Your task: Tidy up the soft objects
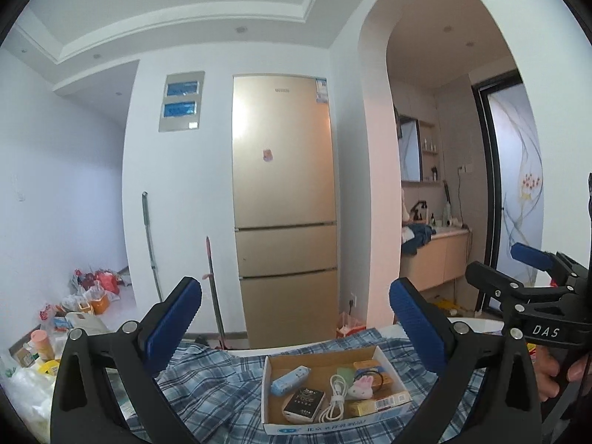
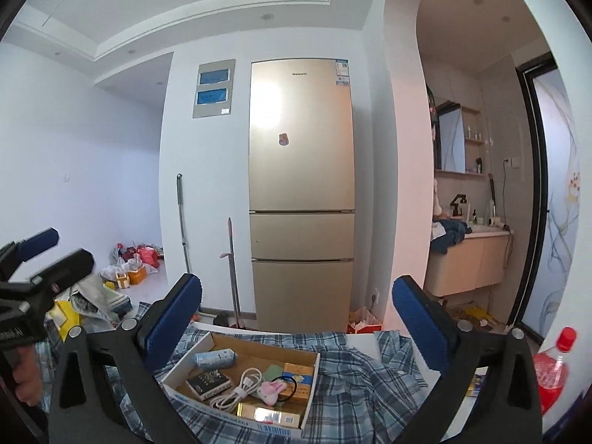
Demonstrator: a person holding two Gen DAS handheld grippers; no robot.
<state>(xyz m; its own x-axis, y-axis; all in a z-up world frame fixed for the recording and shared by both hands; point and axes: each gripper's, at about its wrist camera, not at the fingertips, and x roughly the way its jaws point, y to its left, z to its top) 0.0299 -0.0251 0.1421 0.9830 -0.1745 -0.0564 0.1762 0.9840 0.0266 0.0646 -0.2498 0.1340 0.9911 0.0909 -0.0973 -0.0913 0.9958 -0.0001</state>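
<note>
Both grippers, left [image 1: 296, 327] and right [image 2: 298, 327], stood released above box [image 2: 312, 388] on plaid shirt [image 2: 355, 388].

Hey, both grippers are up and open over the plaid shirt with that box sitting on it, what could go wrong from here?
1. The box sits on the plaid shirt; pulling the shirt would likely tip it and spill the cable and bunny.
2. The red bottle stands near the shirt's right side; a swing of the right gripper might knock it over.
</note>
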